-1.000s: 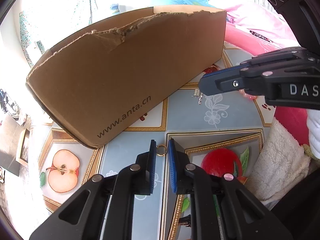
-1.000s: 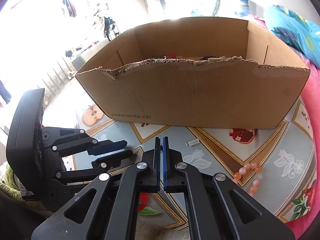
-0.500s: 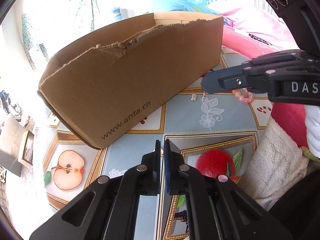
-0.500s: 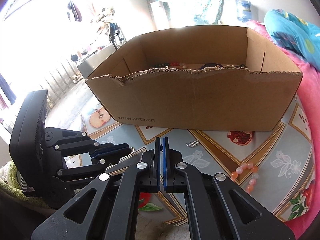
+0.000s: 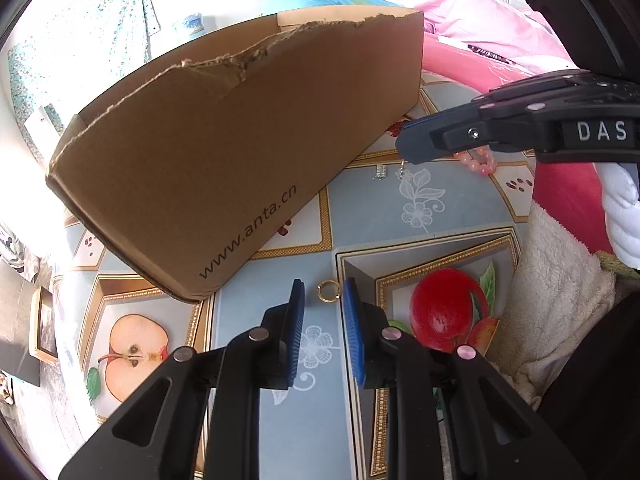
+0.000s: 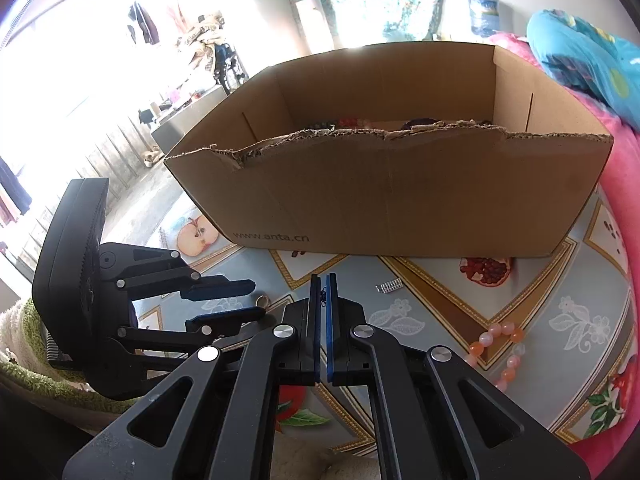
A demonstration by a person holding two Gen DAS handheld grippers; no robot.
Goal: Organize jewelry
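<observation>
- Left wrist view: cardboard box (image 5: 224, 152) sits toward the tablecloth's (image 5: 452, 200) far edge, jewelry already inside.
- my left gripper (image 5: 322, 300) just popped back open; gold ring (image 5: 328, 292) lies loose between the fingers, so that grab missed.
- right gripper (image 6: 323, 300) is pinched tight on a small earring (image 5: 402, 169).

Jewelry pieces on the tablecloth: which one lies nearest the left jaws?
The small gold ring, just beyond their tips; the silver clasp and pink bead bracelet lie farther away.
</observation>
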